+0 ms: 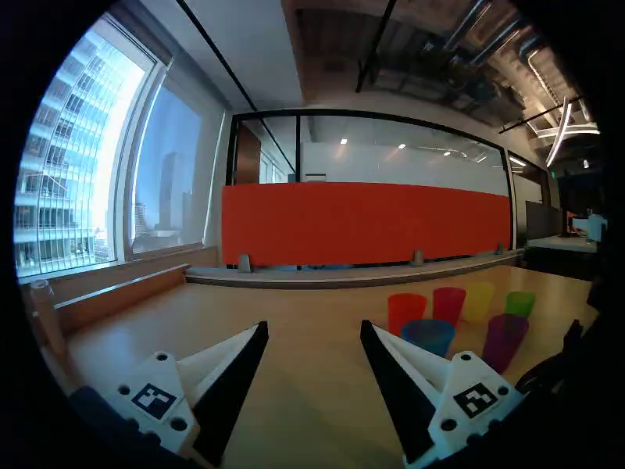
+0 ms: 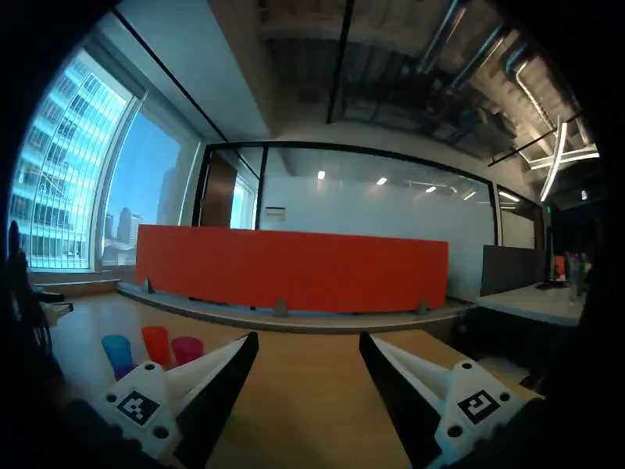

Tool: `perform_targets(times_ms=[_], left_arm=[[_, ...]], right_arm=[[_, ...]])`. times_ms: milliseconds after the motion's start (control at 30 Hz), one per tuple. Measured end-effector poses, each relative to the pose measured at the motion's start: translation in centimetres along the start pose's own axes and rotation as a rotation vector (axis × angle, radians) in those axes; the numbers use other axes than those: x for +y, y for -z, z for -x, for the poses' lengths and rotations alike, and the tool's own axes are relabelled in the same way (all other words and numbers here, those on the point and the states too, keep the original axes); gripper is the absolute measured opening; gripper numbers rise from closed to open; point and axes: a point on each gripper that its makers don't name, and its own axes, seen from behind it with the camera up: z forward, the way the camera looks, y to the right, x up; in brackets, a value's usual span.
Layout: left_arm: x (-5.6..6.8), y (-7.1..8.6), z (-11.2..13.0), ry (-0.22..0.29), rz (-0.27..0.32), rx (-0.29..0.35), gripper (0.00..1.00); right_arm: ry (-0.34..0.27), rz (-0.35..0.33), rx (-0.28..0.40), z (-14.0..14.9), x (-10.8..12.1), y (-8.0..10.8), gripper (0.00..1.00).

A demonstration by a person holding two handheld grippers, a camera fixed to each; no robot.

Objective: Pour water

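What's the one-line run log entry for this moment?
left tool: open, empty | right tool: open, empty | six coloured translucent plastic cups: upright on light wooden table, untouched | pour: not started

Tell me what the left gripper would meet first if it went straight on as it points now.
Probably nothing near: between its open jaws, the left gripper faces bare table up to the orange panel. The blue cup stands just right of that line; depth is unclear.

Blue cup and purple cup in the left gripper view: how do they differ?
The blue cup sits left of the purple cup. A finger of the left gripper hides the blue cup's base; the purple cup shows nearly whole. Both stand upright on the table.
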Motion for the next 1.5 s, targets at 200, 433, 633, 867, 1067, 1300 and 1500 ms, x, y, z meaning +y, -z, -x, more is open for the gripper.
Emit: perform_targets(times_ms=[200,433,633,867,1067,1300,1500], left_arm=[[0.0,0.0,0.0,0.0,0.0,0.0,0.87],[0.0,0.0,0.0,0.0,0.0,0.0,0.87],[0.1,0.0,0.0,0.0,0.0,0.0,0.87],[0.0,0.0,0.0,0.0,0.0,0.0,0.87],[0.0,0.0,-0.1,0.0,0.0,0.0,0.87],[0.0,0.1,-0.1,0.0,0.0,0.0,0.87],[0.0,0.0,-0.1,0.0,0.0,0.0,0.87]], right_arm=[[0.0,0.013,0.005,1.6,0.4,-0.7,1.0],[-0.018,0.021,0.002,3.2,0.3,-1.6,1.0],[-0.022,0.015,-0.007,4.6,-0.2,-2.0,1.0],[-0.046,0.01,-0.028,6.0,-0.5,-2.4,1.0],[-0.063,0.008,-0.034,6.9,-0.4,-2.7,1.0],[-0.069,0.012,-0.051,8.0,-0.3,-2.8,1.0],[-0.058,0.011,-0.066,8.5,-0.4,-2.9,1.0]])
